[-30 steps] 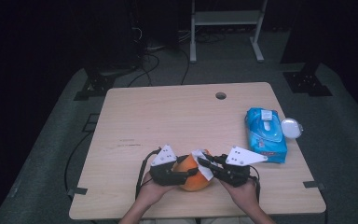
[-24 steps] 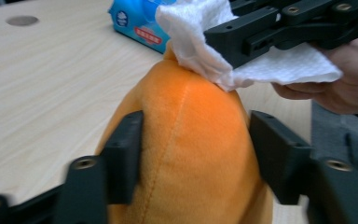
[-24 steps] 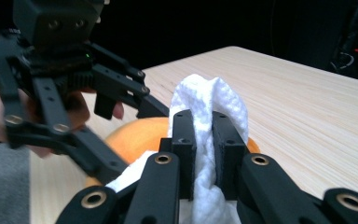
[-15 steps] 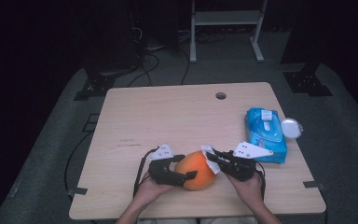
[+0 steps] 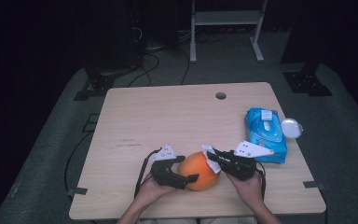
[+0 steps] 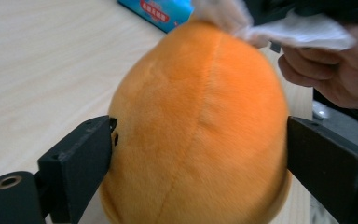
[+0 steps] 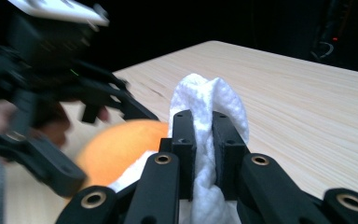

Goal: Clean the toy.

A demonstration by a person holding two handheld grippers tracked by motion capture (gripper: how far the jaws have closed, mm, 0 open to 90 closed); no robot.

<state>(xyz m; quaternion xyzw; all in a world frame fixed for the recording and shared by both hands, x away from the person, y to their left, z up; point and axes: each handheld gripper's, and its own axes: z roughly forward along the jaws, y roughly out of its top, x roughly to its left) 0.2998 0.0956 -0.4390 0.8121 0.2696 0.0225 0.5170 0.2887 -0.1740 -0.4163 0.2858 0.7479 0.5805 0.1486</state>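
The orange plush ball (image 5: 198,170) sits near the front edge of the surface (image 5: 168,116). The left hand-held gripper (image 5: 186,177) has just been spreading; its jaws stand either side of the ball, the left one apparently touching, the right just clear. The right hand-held gripper (image 5: 213,155) pinches a white wipe (image 7: 209,112) tight and holds it against the ball's top. A blue wipe pack (image 5: 265,135) lies to the right.
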